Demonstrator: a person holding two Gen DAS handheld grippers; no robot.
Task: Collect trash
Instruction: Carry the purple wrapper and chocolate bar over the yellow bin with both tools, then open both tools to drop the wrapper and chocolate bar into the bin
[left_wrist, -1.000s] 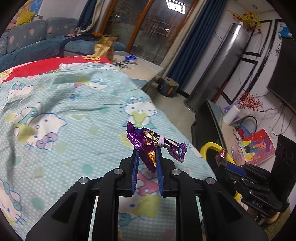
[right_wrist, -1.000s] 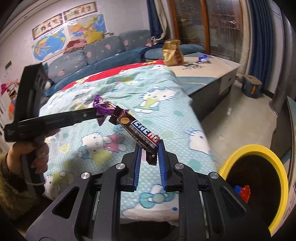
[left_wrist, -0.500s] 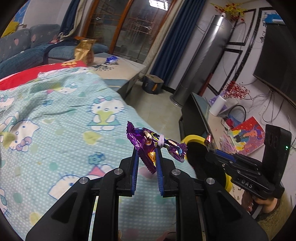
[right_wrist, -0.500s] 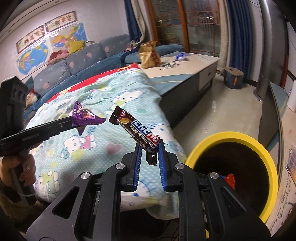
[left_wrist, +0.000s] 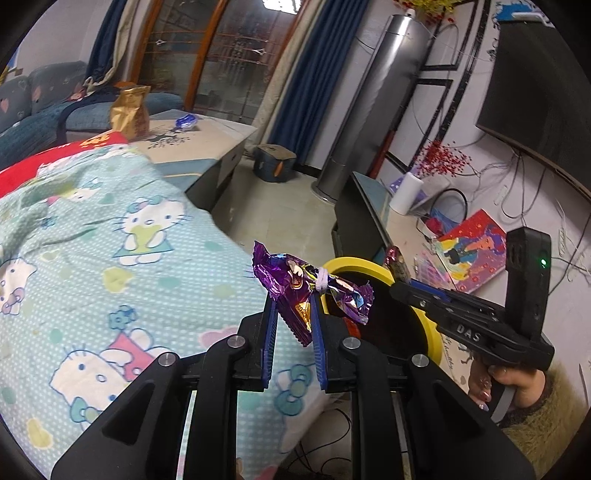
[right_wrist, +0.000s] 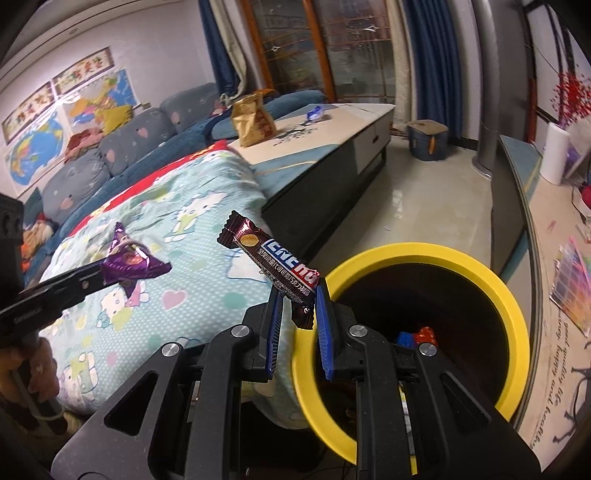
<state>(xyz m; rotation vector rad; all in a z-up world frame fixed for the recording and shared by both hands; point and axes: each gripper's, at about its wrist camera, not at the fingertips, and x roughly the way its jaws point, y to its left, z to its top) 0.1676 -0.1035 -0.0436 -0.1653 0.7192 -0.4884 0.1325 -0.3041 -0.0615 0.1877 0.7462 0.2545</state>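
- Purple foil wrapper (left_wrist: 295, 291), crinkled, with a white band at its waist: gripped between the blue fingers (left_wrist: 269, 332) of the left gripper (left_wrist: 293, 317), centre of the left wrist view, over the edge of the bed (left_wrist: 110, 258).
- Brown chocolate bar wrapper (right_wrist: 273, 266), blue-and-white lettering: clamped at its lower end by the closed right gripper (right_wrist: 297, 310), centre of the right wrist view, its upper end slanting toward the upper left.
- Yellow-rimmed bin (right_wrist: 513, 317), dark inside, lower right of the right wrist view, just beside the bed; red and blue scraps lie in it.
- Gold bag (right_wrist: 253, 118) and blue wrapper (right_wrist: 316, 112): on the counter (right_wrist: 351, 122), upper centre.
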